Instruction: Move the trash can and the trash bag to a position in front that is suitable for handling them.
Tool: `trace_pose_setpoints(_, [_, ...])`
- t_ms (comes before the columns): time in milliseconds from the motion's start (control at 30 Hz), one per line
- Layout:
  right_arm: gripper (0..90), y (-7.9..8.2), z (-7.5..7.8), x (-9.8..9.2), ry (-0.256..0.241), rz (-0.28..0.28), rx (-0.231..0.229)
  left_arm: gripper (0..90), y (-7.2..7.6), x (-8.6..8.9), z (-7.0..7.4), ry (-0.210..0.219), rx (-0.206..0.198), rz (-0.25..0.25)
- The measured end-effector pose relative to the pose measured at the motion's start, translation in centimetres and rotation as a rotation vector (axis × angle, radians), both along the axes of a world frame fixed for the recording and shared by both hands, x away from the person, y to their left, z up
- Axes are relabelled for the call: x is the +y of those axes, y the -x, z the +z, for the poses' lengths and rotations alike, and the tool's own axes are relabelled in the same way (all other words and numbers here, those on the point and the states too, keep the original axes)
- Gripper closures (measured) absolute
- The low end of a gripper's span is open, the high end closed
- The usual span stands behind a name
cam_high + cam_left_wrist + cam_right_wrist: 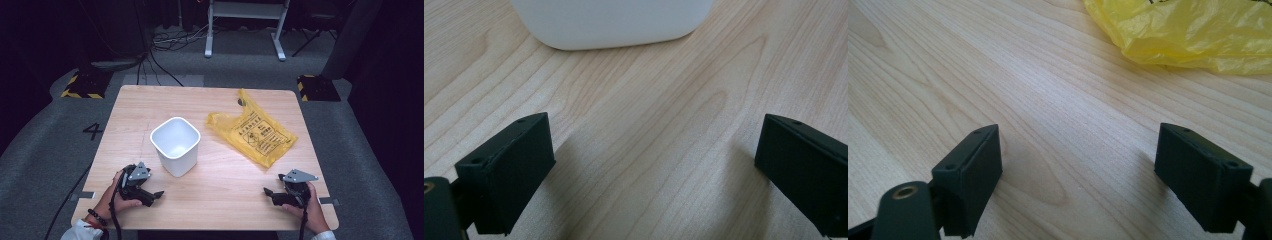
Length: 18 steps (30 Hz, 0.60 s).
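An empty white plastic bin stands upright near the middle of the wooden table; its base fills the top of the left gripper view. A crumpled yellow plastic bag with dark print lies flat to the bin's right, and its edge crosses the top of the right gripper view. My left gripper rests on the table near the front left, open and holding nothing. Open as well, my right gripper sits at the front right with bare wood between its jaws.
Beyond the table lie grey carpet, black cables and the white legs of a frame. Yellow-and-black striped blocks sit on the floor by both far corners. Bare wood stretches between the two grippers.
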State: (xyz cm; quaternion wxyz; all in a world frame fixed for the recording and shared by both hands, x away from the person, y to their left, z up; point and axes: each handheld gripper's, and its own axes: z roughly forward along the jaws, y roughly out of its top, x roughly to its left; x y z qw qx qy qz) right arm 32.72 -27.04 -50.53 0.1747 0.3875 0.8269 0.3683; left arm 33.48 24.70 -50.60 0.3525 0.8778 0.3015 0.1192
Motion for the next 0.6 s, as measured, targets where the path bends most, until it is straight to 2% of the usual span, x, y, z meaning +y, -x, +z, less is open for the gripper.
trace_pose_setpoints(233, [18.7,0.0,0.0,0.0,0.000,0.000,0.000,2.3,-0.7,0.2,0.0,0.000,0.002,-0.006])
trace_pose_setpoints(367, [18.6,0.0,0.0,0.0,0.000,0.002,-0.001,2.3,-1.5,0.6,0.0,0.001,0.000,-0.008])
trace_pose_setpoints(400, [18.4,-0.1,0.0,0.0,0.001,0.008,0.000,2.3,-2.0,0.7,0.0,-0.001,0.000,-0.035])
trace_pose_setpoints(600, [18.5,-0.1,0.0,0.0,0.001,0.010,-0.001,2.2,-3.4,0.9,0.0,-0.001,-0.009,-0.039])
